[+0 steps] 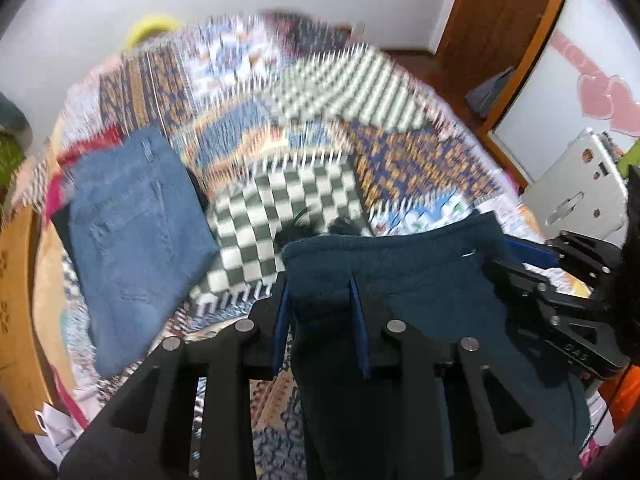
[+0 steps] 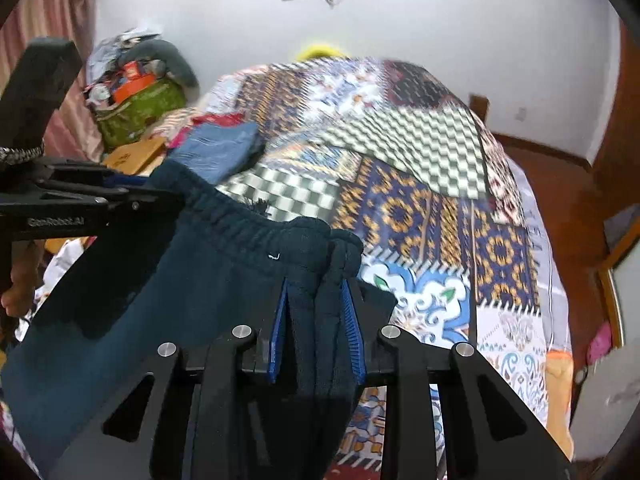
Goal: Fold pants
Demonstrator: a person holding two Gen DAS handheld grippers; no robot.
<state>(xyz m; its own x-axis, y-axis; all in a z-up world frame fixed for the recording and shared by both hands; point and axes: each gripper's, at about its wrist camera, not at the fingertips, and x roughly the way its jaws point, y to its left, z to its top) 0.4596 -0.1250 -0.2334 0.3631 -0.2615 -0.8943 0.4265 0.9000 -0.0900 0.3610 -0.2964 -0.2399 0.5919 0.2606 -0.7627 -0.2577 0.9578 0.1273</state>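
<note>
Dark teal sweatpants (image 1: 420, 280) hang by the elastic waistband between both grippers, above the bed. My left gripper (image 1: 320, 288) is shut on the waistband's left end. My right gripper (image 2: 316, 292) is shut on the bunched right end of the sweatpants (image 2: 224, 264). The right gripper (image 1: 496, 264) shows at the right of the left wrist view. The left gripper (image 2: 168, 196) shows at the left of the right wrist view. The legs hang down out of sight.
A patchwork quilt (image 2: 420, 208) covers the bed. Folded blue jeans (image 1: 132, 236) lie on it to the left, also seen in the right wrist view (image 2: 220, 148). A green bag (image 2: 140, 112) with clutter stands by the wall. A wooden door (image 1: 500, 20) is at right.
</note>
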